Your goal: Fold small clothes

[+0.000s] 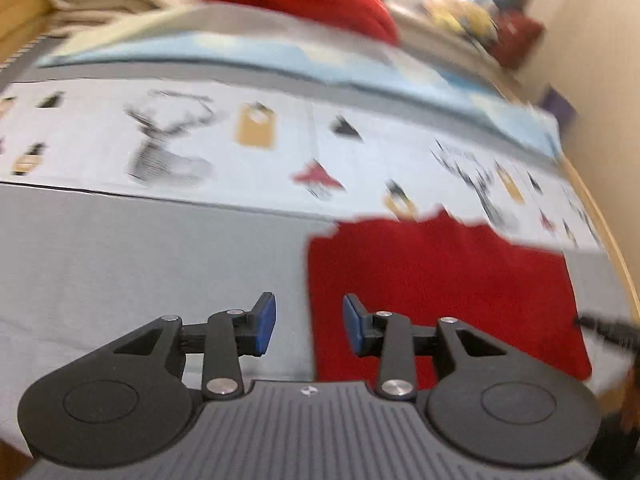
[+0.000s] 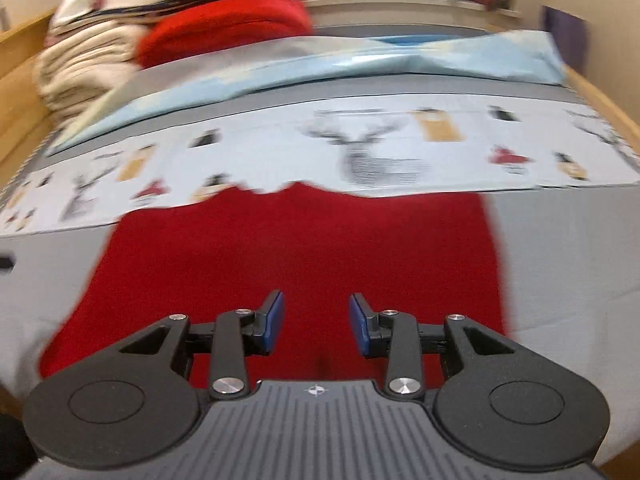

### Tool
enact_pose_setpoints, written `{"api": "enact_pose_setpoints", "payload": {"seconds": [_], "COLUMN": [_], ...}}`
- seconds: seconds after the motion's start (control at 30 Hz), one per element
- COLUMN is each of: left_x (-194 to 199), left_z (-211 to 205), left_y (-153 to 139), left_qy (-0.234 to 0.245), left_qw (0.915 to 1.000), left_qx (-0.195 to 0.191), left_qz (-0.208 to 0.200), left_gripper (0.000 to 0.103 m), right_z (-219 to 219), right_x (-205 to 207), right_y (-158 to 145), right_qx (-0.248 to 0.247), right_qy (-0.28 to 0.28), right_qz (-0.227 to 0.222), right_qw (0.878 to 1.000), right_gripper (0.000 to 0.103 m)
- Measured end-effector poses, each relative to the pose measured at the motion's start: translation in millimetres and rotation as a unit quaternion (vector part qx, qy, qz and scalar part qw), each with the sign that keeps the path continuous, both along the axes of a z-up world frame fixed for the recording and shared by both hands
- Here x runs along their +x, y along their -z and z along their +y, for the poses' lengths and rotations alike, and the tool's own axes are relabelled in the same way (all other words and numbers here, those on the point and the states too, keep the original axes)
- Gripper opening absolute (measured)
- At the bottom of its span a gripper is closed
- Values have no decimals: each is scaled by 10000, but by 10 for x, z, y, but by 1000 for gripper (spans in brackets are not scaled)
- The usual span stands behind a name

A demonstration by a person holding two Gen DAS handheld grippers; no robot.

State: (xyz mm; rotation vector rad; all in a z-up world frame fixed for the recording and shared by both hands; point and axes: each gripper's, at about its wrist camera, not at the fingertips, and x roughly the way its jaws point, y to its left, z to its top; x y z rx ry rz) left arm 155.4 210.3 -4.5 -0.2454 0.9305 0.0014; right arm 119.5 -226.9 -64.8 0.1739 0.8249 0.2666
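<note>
A small red garment (image 1: 440, 288) lies flat on the grey bed sheet (image 1: 140, 264). In the right wrist view it (image 2: 296, 248) fills the middle. My left gripper (image 1: 309, 322) is open and empty, above the garment's left edge. My right gripper (image 2: 316, 322) is open and empty, above the garment's near middle. The other gripper's dark tip (image 1: 604, 328) shows at the right edge of the left wrist view. Both views are motion-blurred.
A white strip printed with deer and bottles (image 2: 380, 148) crosses the bed beyond the garment. A light blue cloth (image 2: 360, 60) lies behind it. A pile of cream and red fabric (image 2: 160, 32) sits at the back left. Wooden bed rails (image 2: 600, 96) run along both sides.
</note>
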Motion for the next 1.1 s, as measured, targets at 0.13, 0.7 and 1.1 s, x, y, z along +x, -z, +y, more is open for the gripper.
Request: {"api": "enact_pose_setpoints", "payload": {"seconds": [0.13,0.7,1.1], "left_x": [-88,-399,-375], "left_z": [218,857,938], "left_y": [-167,-477,-421], "left_qy": [-446,-1116,-1216], "left_qw": [9988,9929,9917], "left_qx": [136,299,381], "left_qz": [-162,-273,-179], "left_gripper": [42,47,47], "right_z": [650,2728,3148], "right_x": [-82,-731,-975], "right_y": [-24,160,438], "right_qx": [15,-289,-2062], "right_qy": [-567,-3334,-4081], "right_qz": [-18,-411,-1123], "right_qw": [9984,9415,8822], "right_gripper": [38,43,30]}}
